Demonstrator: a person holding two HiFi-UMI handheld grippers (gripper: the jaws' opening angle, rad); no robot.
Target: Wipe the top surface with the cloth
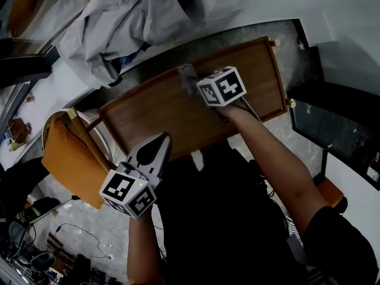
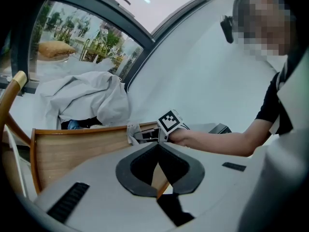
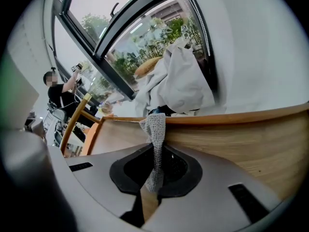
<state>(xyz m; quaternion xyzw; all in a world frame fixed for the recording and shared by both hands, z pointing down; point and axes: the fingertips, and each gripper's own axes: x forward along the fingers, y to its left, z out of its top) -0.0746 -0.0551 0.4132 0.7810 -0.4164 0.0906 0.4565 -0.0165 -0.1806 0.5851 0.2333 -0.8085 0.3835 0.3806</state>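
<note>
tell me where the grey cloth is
Head view, centre: the grey knitted cloth is on the brown wooden tabletop, pinched in the right hand-held gripper.

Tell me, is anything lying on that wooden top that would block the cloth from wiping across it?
Nothing visible does. The cloth, pinched in the right tongs, is over the wooden top, whose visible surface is bare. The grey garment lies beyond its far rim.

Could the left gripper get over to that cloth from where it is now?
Probably yes. Only bare tabletop lies between the left gripper and the cloth, with nothing standing in the way. But its jaws are shut, and the right gripper has the cloth clamped.
</note>
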